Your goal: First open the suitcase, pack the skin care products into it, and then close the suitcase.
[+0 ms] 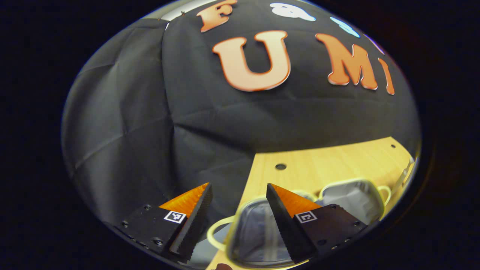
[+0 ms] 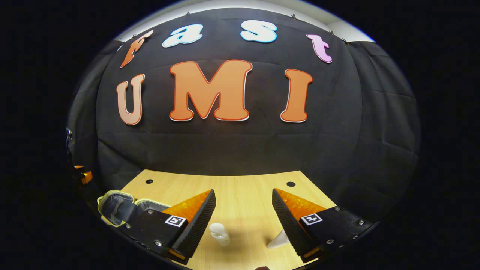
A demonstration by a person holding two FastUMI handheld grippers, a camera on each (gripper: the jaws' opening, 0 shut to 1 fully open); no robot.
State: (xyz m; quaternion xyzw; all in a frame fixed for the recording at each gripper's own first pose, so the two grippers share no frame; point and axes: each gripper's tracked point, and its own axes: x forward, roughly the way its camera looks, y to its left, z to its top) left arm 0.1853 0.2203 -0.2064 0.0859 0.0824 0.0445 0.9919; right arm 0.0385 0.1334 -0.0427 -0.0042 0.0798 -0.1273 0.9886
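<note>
A small pale-yellow suitcase [image 1: 258,232] lies open on the wooden table [image 1: 318,161], both halves showing grey lining; the second half [image 1: 352,197] is to the right. My left gripper [image 1: 238,187] hovers open above the near half, nothing between its fingers. In the right gripper view the open suitcase [image 2: 116,206] lies at the far left. A small white bottle [image 2: 219,233] stands between the fingers of my right gripper [image 2: 243,195], which is open and above it. A white tube-like item [image 2: 279,240] lies partly hidden by the right finger.
The table [image 2: 243,187] has round holes near its back edge [image 2: 291,184]. The black cloth wall rises right behind the table. The other gripper's edge [image 2: 84,174] peeks in at the far left of the right gripper view.
</note>
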